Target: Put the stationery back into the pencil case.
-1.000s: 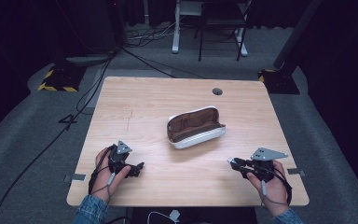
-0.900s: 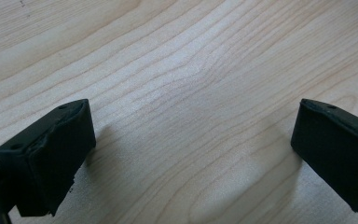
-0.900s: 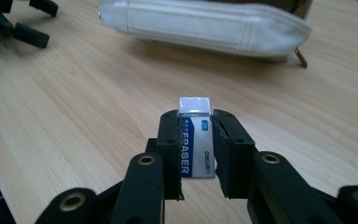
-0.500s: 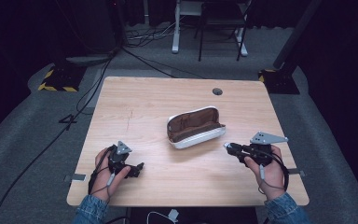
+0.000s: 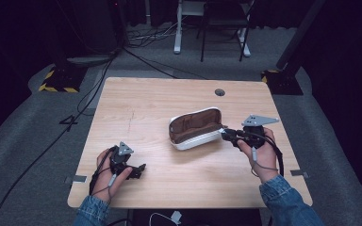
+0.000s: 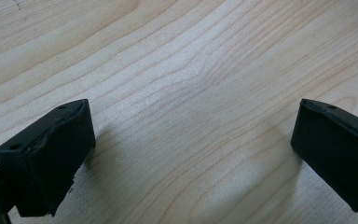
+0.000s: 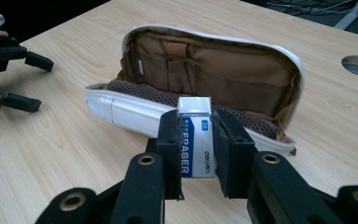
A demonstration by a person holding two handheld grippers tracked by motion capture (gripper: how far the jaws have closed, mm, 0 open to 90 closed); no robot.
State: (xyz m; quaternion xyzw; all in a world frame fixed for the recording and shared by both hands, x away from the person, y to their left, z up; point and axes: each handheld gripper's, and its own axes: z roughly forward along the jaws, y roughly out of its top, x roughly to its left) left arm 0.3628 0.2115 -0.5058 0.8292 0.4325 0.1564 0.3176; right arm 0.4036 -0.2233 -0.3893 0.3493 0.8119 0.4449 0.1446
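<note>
A white pencil case (image 5: 195,128) with a brown lining lies open in the middle of the wooden table (image 5: 160,99); the right gripper view looks into the same case (image 7: 205,70). My right gripper (image 5: 225,133) is just right of the case's near rim, shut on a white and blue eraser (image 7: 195,135) that stands upright between its pads. My left gripper (image 5: 139,170) rests near the table's front left corner, its jaws wide open over bare wood (image 6: 191,116); farther off in the right gripper view it (image 7: 30,81) also stands open.
A round cable hole (image 5: 219,92) sits at the table's far edge, right of centre. Beyond the table are a chair frame (image 5: 221,28), floor cables and a yellow-black striped base (image 5: 56,81). Bare wood lies left of and in front of the case.
My right gripper has moved up the table and left from the front right corner to the case's right end, lifting the eraser. The left hand has not moved.
</note>
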